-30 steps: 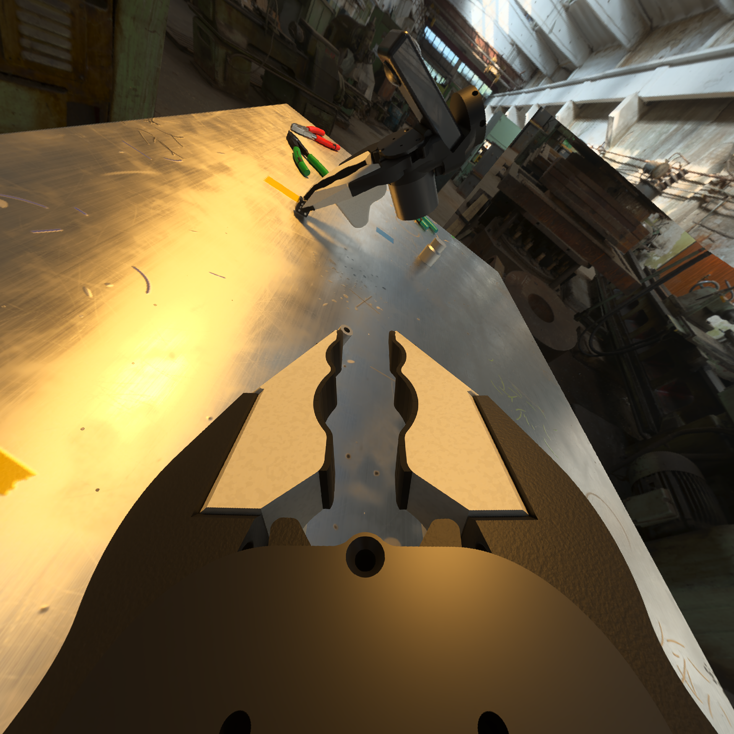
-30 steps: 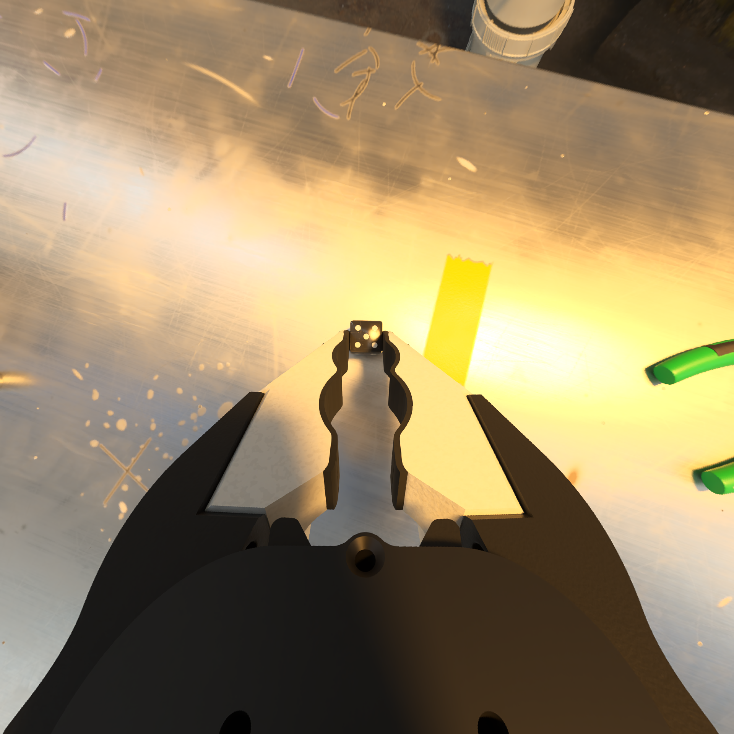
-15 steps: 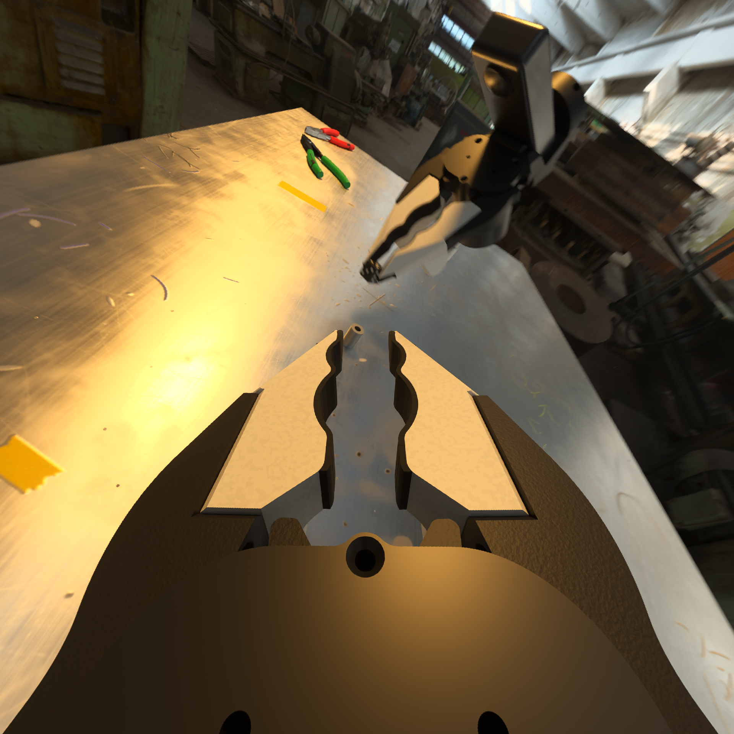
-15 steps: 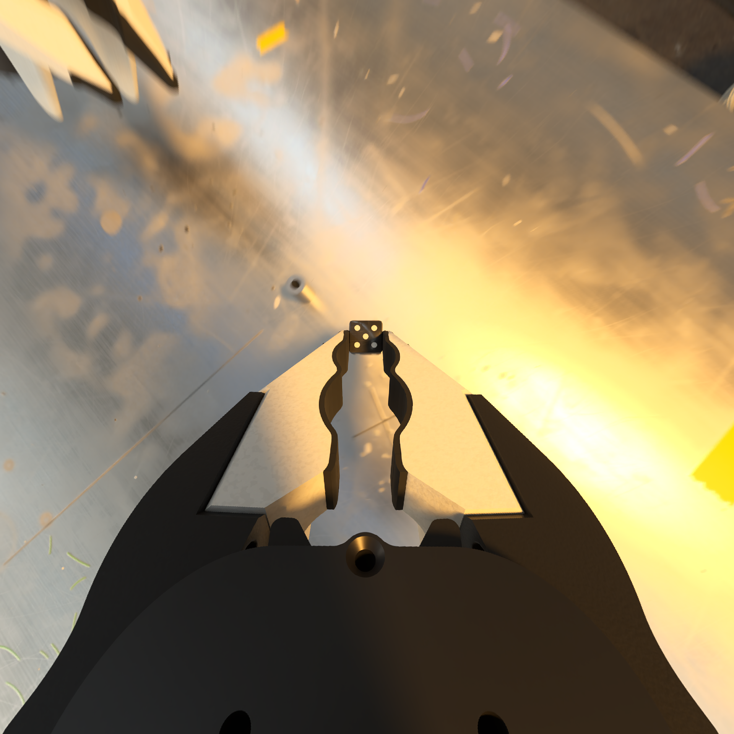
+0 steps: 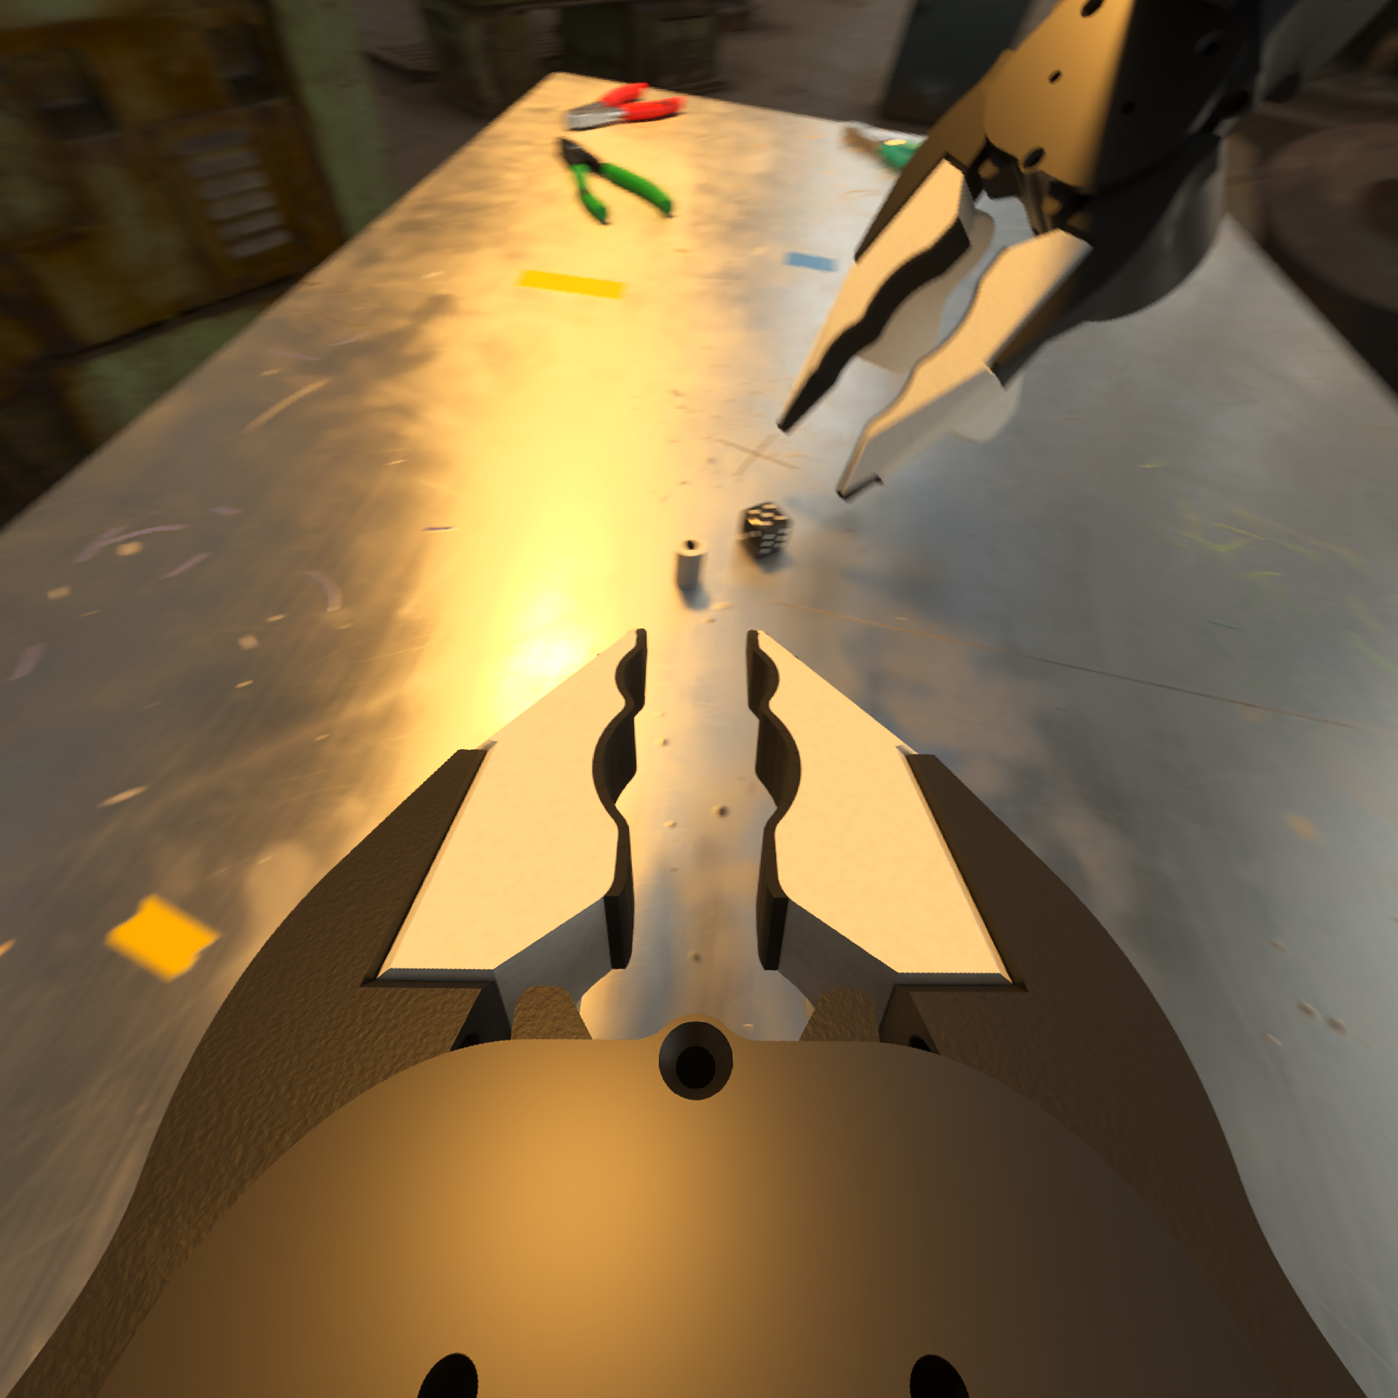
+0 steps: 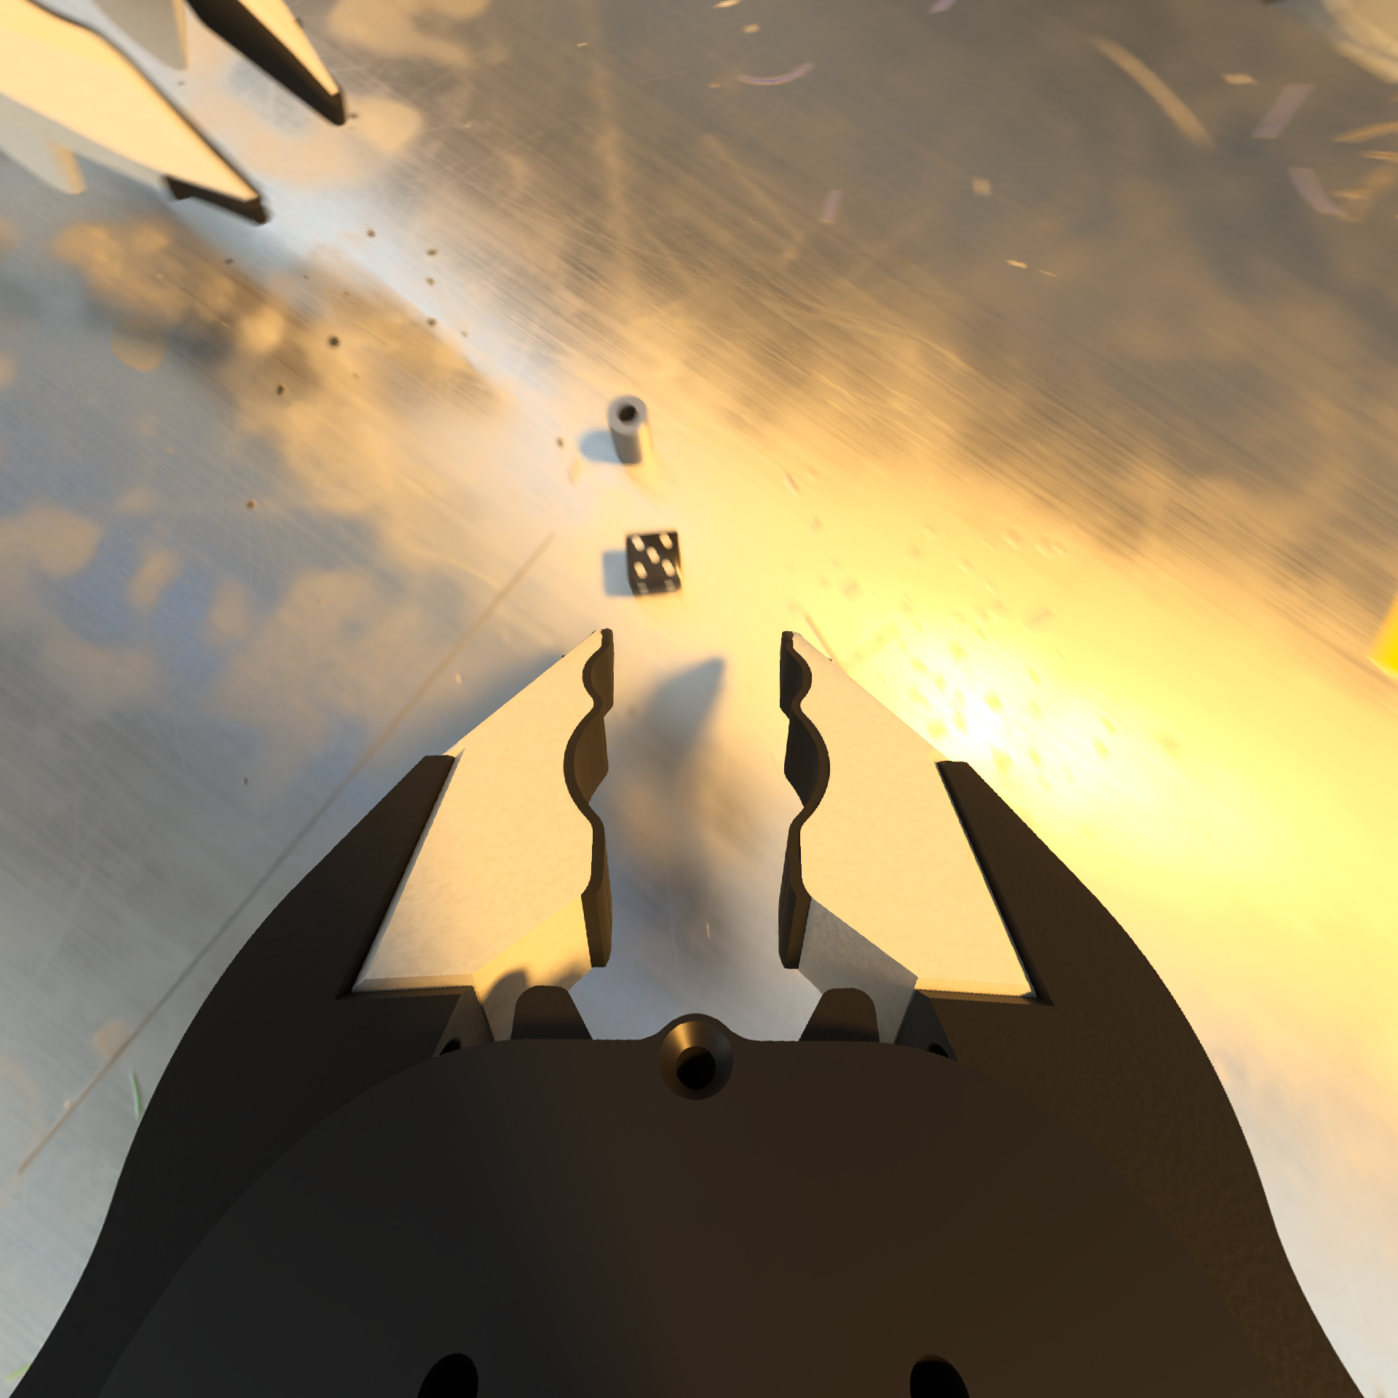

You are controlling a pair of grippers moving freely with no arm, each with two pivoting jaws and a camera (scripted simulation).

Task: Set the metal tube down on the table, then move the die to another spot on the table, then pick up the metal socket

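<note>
- Tube [image 5: 688, 563] upright on table [image 5: 1135, 756], free of both grippers; step 1 looks done.
- Die [image 5: 765, 529] on table just beside tube, not touching; blurred in both views, so maybe not settled. In right view die [image 6: 652, 563] sits between tube [image 6: 627, 427] and fingertips.
- Right gripper [image 6: 694, 634] spread, empty, just short of die; seen from left view as right gripper [image 5: 821, 458], tips above table. Step 2 prob. at its end.
- Left gripper [image 5: 696, 632] spread, empty, pointed at tube, short of it; tips also in right view, top left: left gripper [image 6: 299, 163].
- Step 3 not begun. Socket not surely found: small metal bit by green item at far edge [image 5: 896, 147], too blurred to call.
- Next, as judged: lift clear of die, locate socket, approach w/ jaws wide, close on its sides.
- Room: wide bare table left of tube; yellow tape [image 5: 571, 284], pliers [image 5: 616, 181], red tool [image 5: 624, 106] well off at far end. Right table edge near; grippers close together, so clash risk, also nudging tube or die.
</note>
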